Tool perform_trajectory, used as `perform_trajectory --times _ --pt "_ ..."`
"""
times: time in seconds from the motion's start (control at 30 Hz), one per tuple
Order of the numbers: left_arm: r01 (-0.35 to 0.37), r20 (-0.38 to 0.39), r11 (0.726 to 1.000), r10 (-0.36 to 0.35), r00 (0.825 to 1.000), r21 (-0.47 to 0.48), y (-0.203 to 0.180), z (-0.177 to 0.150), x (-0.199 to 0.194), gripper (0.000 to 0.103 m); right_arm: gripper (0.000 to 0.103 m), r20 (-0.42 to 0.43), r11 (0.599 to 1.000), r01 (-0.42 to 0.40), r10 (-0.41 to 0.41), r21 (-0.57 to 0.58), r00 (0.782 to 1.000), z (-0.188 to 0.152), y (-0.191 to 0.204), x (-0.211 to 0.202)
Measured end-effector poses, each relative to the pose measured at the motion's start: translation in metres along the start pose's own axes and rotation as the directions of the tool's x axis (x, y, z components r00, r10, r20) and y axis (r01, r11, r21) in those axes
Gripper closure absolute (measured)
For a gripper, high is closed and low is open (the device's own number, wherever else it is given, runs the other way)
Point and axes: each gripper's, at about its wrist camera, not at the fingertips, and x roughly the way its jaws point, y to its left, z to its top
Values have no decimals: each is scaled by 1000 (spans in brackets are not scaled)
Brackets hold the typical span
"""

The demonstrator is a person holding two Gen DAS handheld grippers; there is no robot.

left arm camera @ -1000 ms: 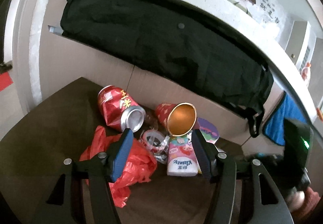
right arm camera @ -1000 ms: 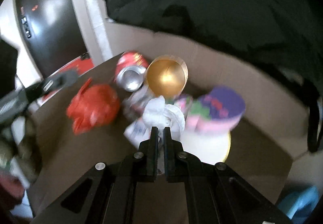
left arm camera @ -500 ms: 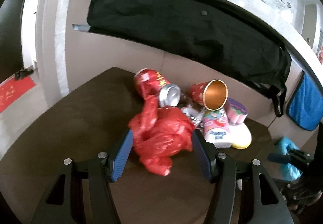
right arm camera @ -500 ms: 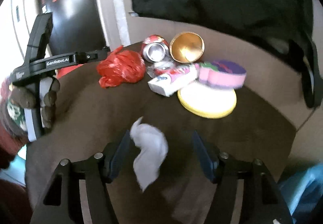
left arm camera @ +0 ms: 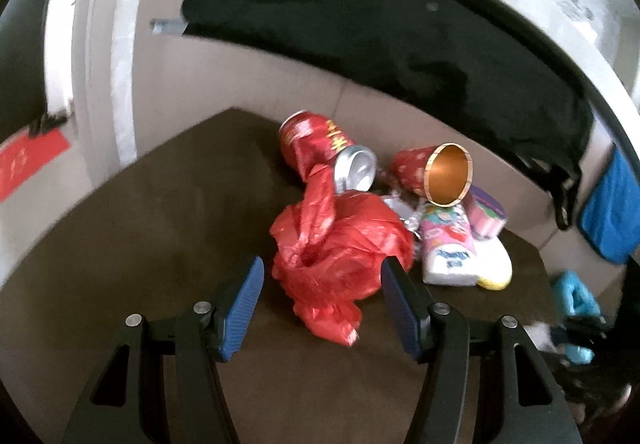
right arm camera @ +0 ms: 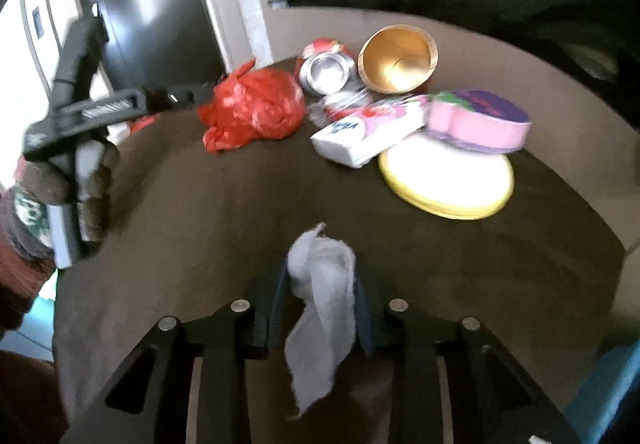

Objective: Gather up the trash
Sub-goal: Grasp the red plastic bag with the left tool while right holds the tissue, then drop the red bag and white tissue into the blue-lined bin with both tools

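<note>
A crumpled red plastic bag (left arm camera: 340, 256) lies on the brown table (left arm camera: 160, 228). My left gripper (left arm camera: 322, 280) is open, its blue pads on either side of the bag's near part. Behind the bag lie a red can (left arm camera: 324, 154), a red paper cup with gold inside (left arm camera: 440, 172) and a tissue pack (left arm camera: 448, 252). My right gripper (right arm camera: 320, 288) is shut on a white crumpled tissue (right arm camera: 320, 304), held above the table's near part. The red bag (right arm camera: 256, 108), can (right arm camera: 326, 70) and cup (right arm camera: 396, 58) lie far from it.
A yellow-rimmed plate (right arm camera: 448, 176) carries a pink and purple box (right arm camera: 480, 120). A black cloth (left arm camera: 380, 32) hangs over the ledge behind the table. A blue cloth (left arm camera: 612, 212) hangs at right. The left gripper's handle (right arm camera: 80, 100) shows in the right wrist view.
My right gripper pulled back from the pile, opened around the white tissue half a second ago, and has now closed on it. My left gripper backed away, open around the red bag.
</note>
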Motion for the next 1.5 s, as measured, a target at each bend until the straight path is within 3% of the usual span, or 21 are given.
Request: perform_trajectory --times 0.13,0.27,0.37,0.6,0.87,1.17,1.33,1.5 --pt "-5 -5 997 5 1000 -76 2 8 17 41 76 57 997 -2 -3 76 998 -9 -12 -28" --pt "-36 -19 996 34 999 -87 -10 14 30 43 76 101 990 14 -28 139 995 -20 -19 -49" --pt "-71 -10 996 71 997 -47 -27 14 27 55 76 133 985 30 -53 172 990 -28 -22 -63" --pt "-84 82 994 78 994 66 -79 3 -17 58 76 204 973 33 -82 230 975 -39 -33 -87" --pt "6 169 977 -43 985 213 -166 -28 -80 58 76 294 956 50 -139 289 946 -46 -49 -132" --pt "191 104 935 -231 967 299 -255 -64 -87 58 75 338 918 205 -322 339 884 -72 -76 -204" --pt "281 59 884 -325 944 373 -315 -84 -76 58 75 329 868 309 -445 389 833 -98 -99 -243" --pt "326 31 838 -376 926 437 -364 -97 -62 58 75 312 812 386 -540 437 782 -122 -122 -274"
